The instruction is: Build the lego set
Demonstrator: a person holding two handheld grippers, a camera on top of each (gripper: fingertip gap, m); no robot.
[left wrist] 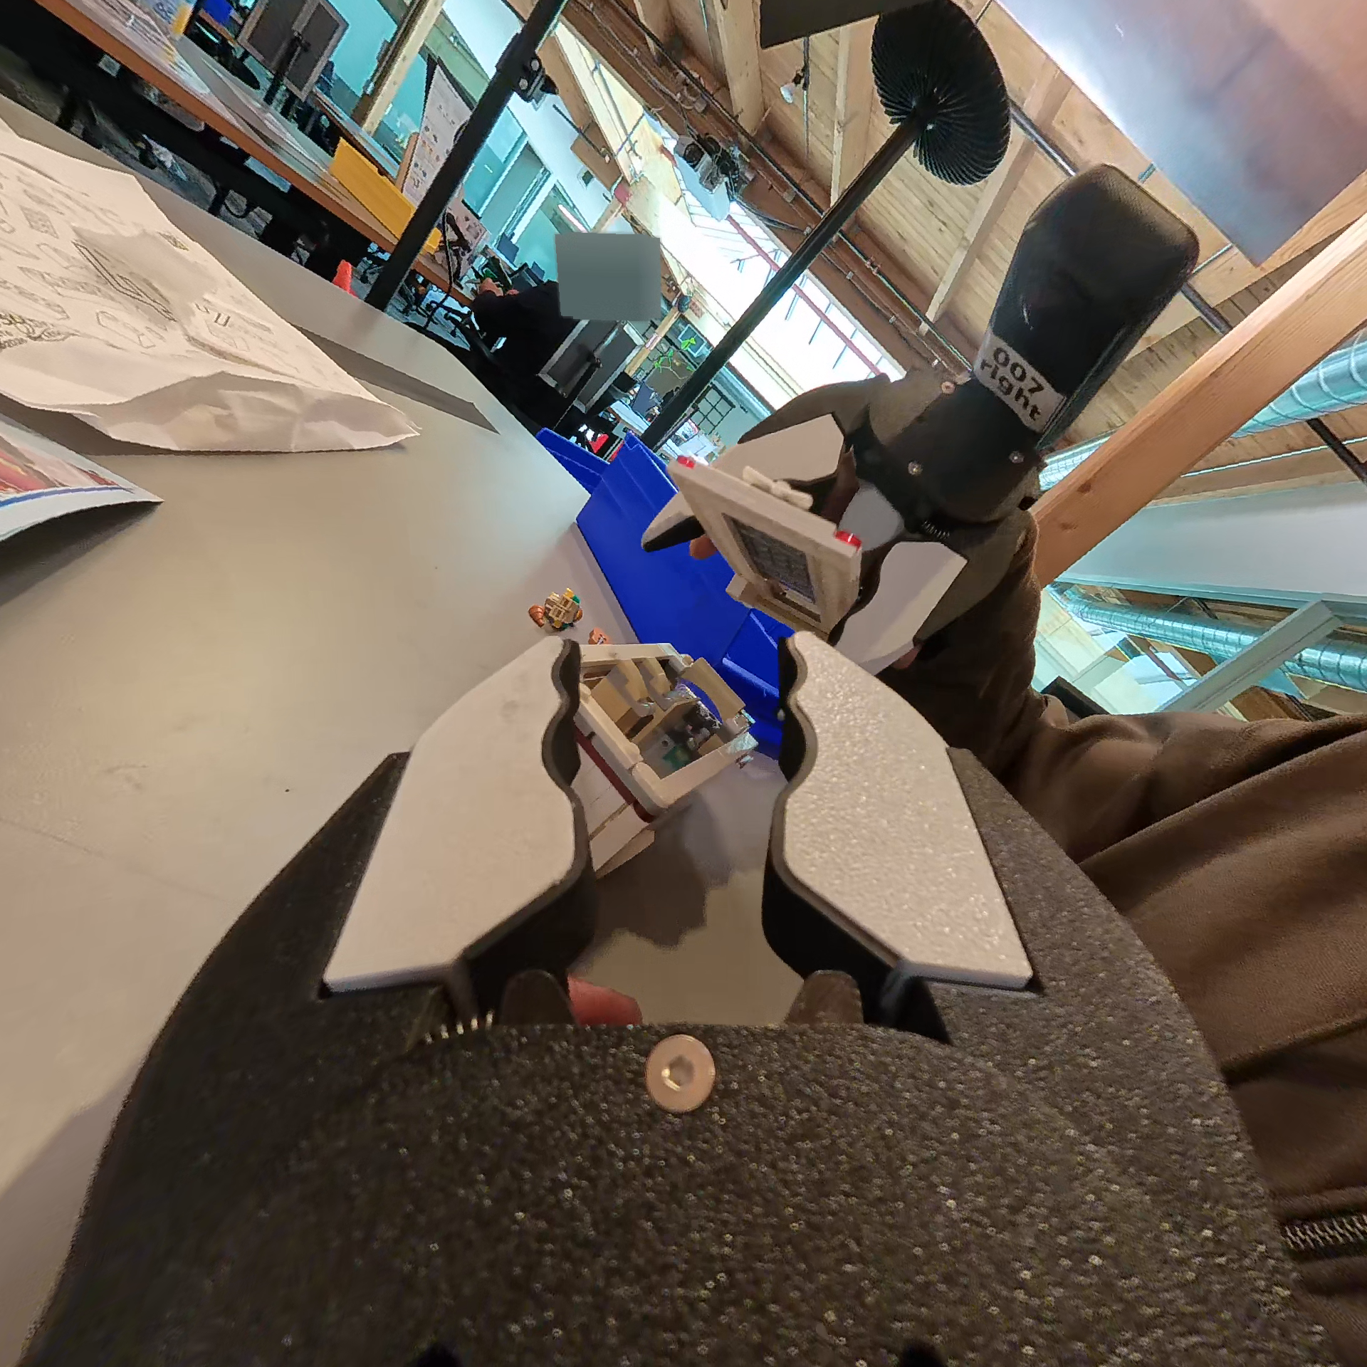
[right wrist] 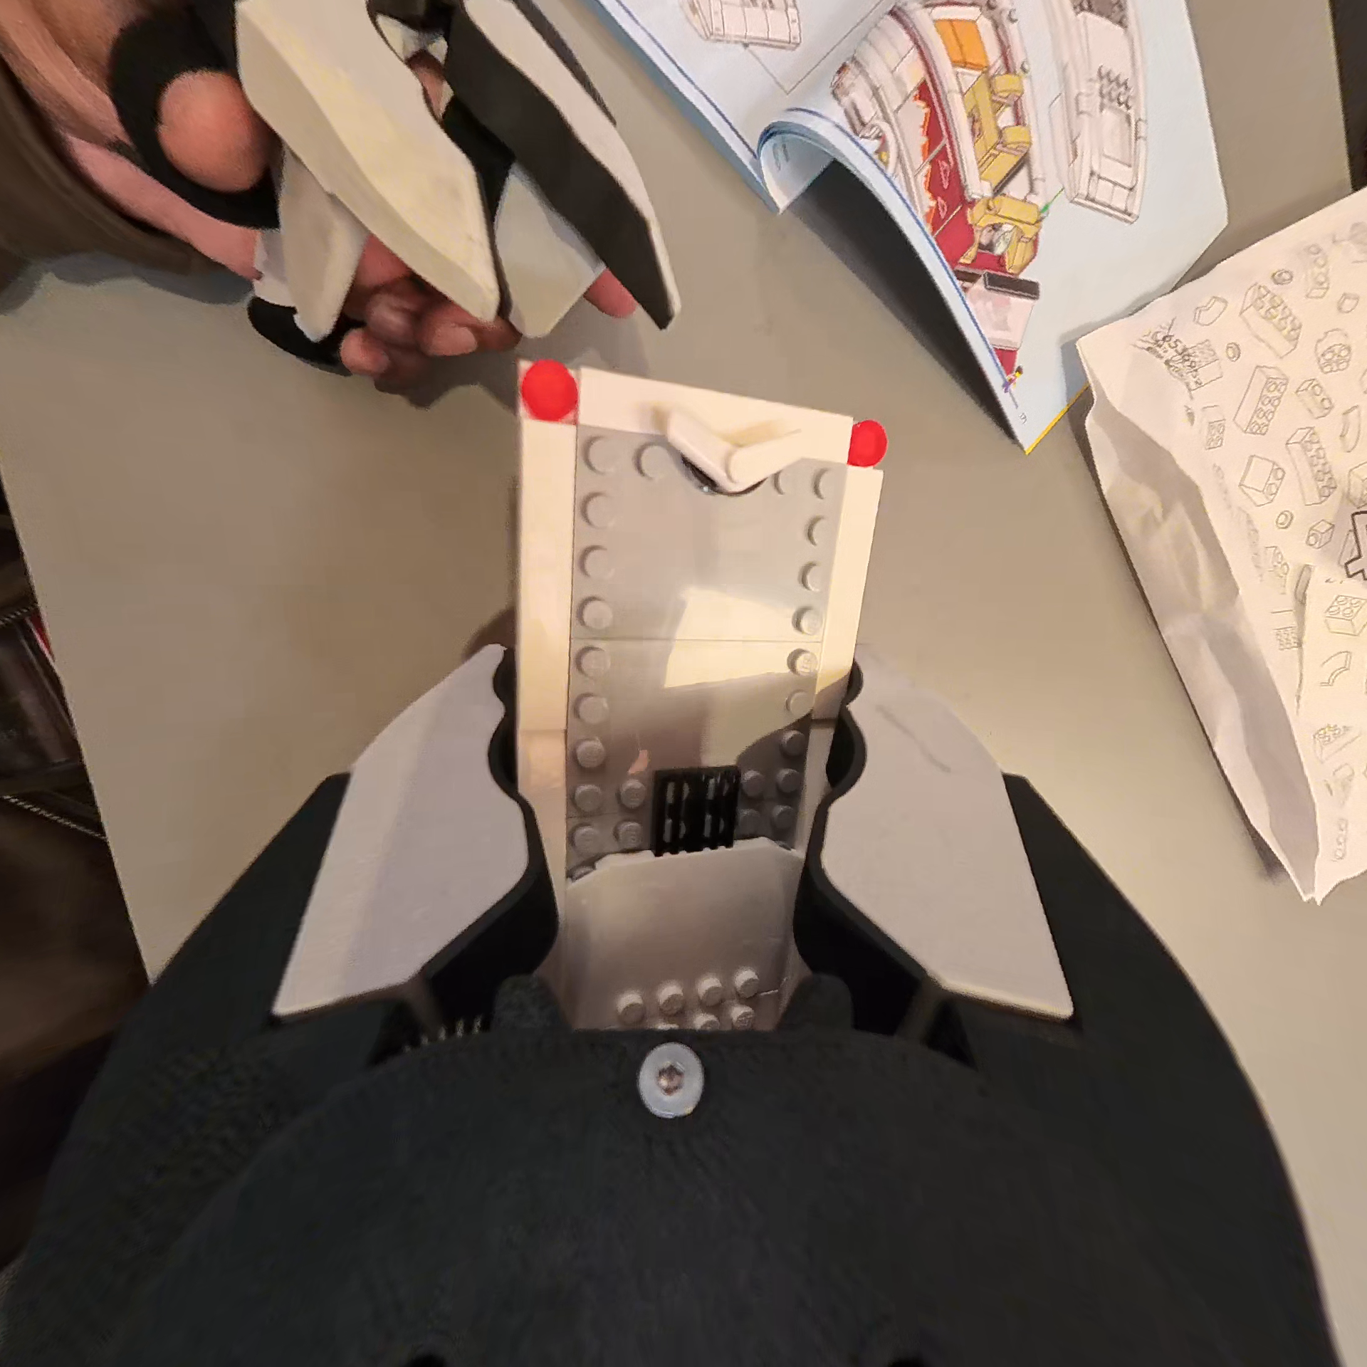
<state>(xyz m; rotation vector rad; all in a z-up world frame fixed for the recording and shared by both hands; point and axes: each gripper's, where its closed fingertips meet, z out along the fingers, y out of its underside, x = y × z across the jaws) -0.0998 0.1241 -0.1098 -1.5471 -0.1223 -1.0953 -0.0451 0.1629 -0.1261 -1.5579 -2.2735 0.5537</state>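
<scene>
Two grippers are in play. My right gripper (right wrist: 677, 695) clamps a grey-and-white brick roof panel (right wrist: 695, 592) with red corner studs, lifted above the table (right wrist: 296, 562). My left gripper (left wrist: 673, 666) hangs open, nothing pinched, around the roofless brick model (left wrist: 651, 728) near the blue bin (left wrist: 666, 547) at the table's edge.

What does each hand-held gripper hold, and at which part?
Right hand-held gripper: flat white-and-grey brick panel with red studs, clamped by its long side edges. Left hand-held gripper: nothing, jaws open.
</scene>
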